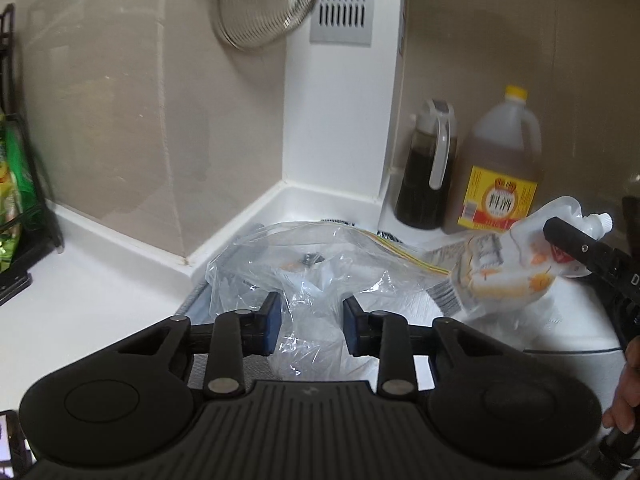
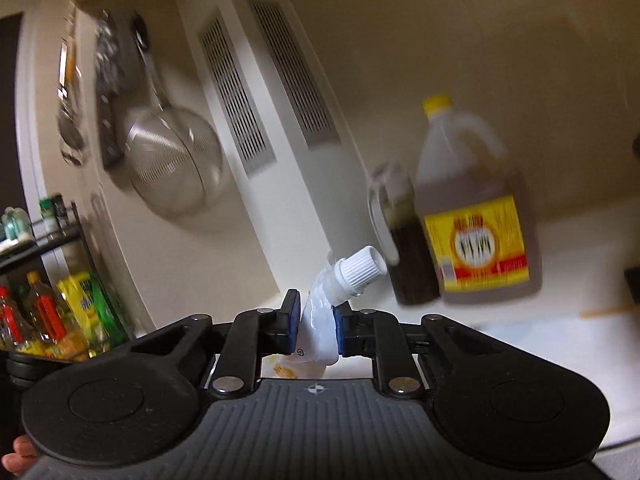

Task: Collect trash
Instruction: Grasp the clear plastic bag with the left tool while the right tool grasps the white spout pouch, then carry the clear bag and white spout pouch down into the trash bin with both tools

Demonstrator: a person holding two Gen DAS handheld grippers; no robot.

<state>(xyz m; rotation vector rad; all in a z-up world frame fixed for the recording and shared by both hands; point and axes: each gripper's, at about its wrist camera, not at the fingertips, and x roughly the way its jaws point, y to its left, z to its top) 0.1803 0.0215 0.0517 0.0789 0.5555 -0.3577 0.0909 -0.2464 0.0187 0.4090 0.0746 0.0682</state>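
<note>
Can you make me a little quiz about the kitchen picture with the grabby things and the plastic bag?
1. True or false: the right hand-held gripper is squeezing a white pouch with a screw cap.
2. What colour is the cap on the big jug? A) red B) yellow C) blue
3. Fill in: the clear plastic bag lies between the pads of the left hand-held gripper, on the white ____.

Key: 1 true; 2 B; 3 counter.
</note>
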